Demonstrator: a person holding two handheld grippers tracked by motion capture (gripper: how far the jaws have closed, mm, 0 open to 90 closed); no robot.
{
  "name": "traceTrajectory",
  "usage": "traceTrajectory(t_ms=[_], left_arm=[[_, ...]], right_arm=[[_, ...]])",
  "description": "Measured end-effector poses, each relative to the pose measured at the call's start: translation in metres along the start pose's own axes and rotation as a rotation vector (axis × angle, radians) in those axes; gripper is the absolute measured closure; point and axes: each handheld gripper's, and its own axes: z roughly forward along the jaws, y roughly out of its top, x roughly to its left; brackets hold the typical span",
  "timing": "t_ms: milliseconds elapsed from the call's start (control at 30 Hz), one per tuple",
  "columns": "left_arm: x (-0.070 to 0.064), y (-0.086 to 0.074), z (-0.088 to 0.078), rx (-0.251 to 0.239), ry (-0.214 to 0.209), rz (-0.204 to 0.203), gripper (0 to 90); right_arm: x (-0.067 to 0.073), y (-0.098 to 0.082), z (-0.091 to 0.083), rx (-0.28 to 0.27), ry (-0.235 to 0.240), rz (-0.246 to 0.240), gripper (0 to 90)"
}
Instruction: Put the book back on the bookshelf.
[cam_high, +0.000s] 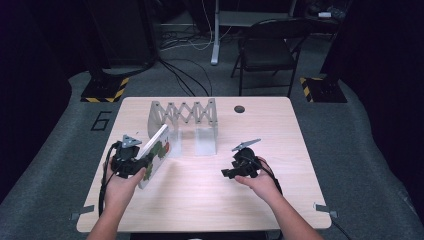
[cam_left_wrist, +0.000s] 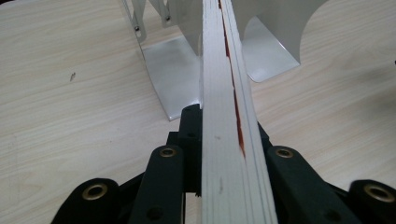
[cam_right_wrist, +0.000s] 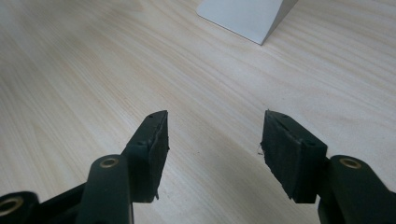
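A wooden table (cam_high: 200, 200) holds a metal rack (cam_high: 185, 117) at about 12 o'clock from its centre, its accordion back joining upright plates with flat feet. The left gripper (cam_high: 137, 162), at 9 o'clock, is clamped on a thin white book (cam_high: 155, 152); in the left gripper view the book (cam_left_wrist: 229, 116) runs edge-on between the black jaws, a red streak along its pages, its far end near the rack (cam_left_wrist: 187, 70). The book is tilted, its cover showing green and red. The right gripper (cam_high: 230, 172), at 3 o'clock, has jaws apart over bare table (cam_right_wrist: 140, 70), holding nothing; a rack foot (cam_right_wrist: 247, 16) lies ahead of it
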Motion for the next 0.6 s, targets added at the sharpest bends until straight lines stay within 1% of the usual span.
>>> traceTrajectory(t_ms=[100,133,200,267,300,333,367,400,433,467,500,600], left_arm=[[-0.002,0.001,0.005,-0.014,0.015,-0.010,76.1],[-0.002,0.002,0.006,-0.010,0.013,-0.012,76.0],[-0.003,0.004,0.010,-0.014,0.012,-0.020,76.1],[-0.003,0.006,0.013,-0.011,0.014,-0.015,76.0],[-0.004,0.007,0.016,-0.014,0.021,-0.013,76.0],[-0.004,0.008,0.017,-0.007,0.022,-0.009,76.0],[-0.003,0.009,0.020,-0.008,0.037,-0.009,76.0],[-0.003,0.009,0.020,-0.008,0.037,-0.009,76.0],[-0.003,0.010,0.022,-0.006,0.041,-0.010,76.0],[-0.002,0.011,0.023,-0.006,0.044,-0.019,76.0],[-0.001,0.011,0.025,-0.008,0.047,-0.018,76.1],[0.001,0.013,0.029,-0.014,0.056,-0.034,76.0]], right_arm=[[-0.001,0.001,0.001,-0.005,-0.010,0.004,41.2],[-0.002,0.001,0.002,-0.008,-0.009,-0.003,41.2],[-0.002,0.001,0.004,-0.002,-0.014,-0.002,41.2],[-0.001,0.001,0.007,0.008,-0.017,-0.006,41.2],[-0.001,0.001,0.009,0.009,-0.015,-0.012,41.2],[0.000,0.001,0.011,0.017,-0.019,-0.022,41.2],[0.002,0.001,0.012,0.023,-0.019,-0.016,41.2],[0.002,0.001,0.012,0.023,-0.019,-0.016,41.2],[0.004,0.001,0.014,0.027,-0.024,-0.033,41.2],[0.004,0.000,0.015,0.028,-0.024,-0.048,41.2],[0.005,0.000,0.015,0.027,-0.024,-0.051,41.2],[0.006,0.000,0.015,0.032,-0.024,-0.043,41.1]])
